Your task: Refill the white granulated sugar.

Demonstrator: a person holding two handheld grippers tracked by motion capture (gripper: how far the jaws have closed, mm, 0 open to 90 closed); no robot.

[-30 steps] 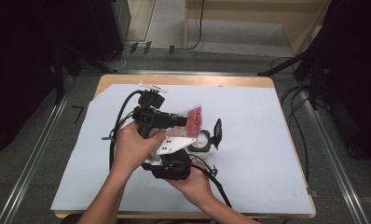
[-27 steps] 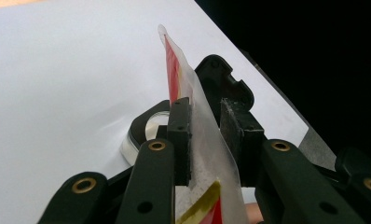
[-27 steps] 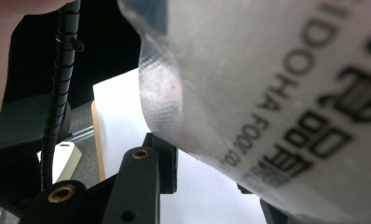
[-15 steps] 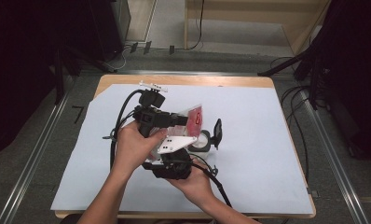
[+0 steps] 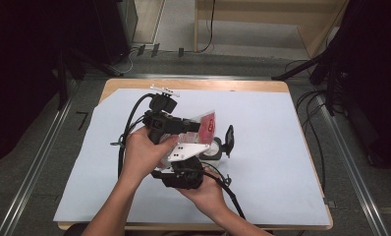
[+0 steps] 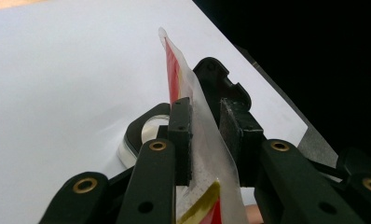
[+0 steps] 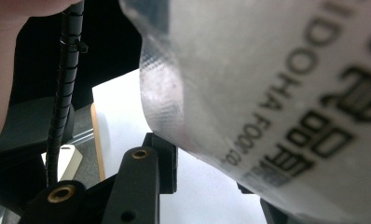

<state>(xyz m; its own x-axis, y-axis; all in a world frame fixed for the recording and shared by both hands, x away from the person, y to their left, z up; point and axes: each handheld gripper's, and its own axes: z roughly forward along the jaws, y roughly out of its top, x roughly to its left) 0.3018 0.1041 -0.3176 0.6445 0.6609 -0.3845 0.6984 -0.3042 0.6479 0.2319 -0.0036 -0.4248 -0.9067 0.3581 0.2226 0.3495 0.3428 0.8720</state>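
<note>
A clear plastic packet point(image 5: 206, 125) with red print is held up over the middle of the table. My left gripper point(image 5: 186, 125), in the person's left hand, points right, and its pads point(image 6: 181, 135) are shut on the packet point(image 6: 207, 140), which stands edge-on between them. Just below it, in the right hand, sits my right gripper point(image 5: 218, 147) with its grey plate on top. In the right gripper view the packet point(image 7: 277, 93) hangs close before the camera. The one pad point(image 7: 167, 163) in sight stands clear of it, with white sheet between them.
A white sheet point(image 5: 282, 147) covers the wooden table point(image 5: 233, 84). A small round black-rimmed thing point(image 6: 144, 135) lies on the sheet under the packet. Black cables trail from both grippers toward the near edge. Dark floor and metal rails surround the table.
</note>
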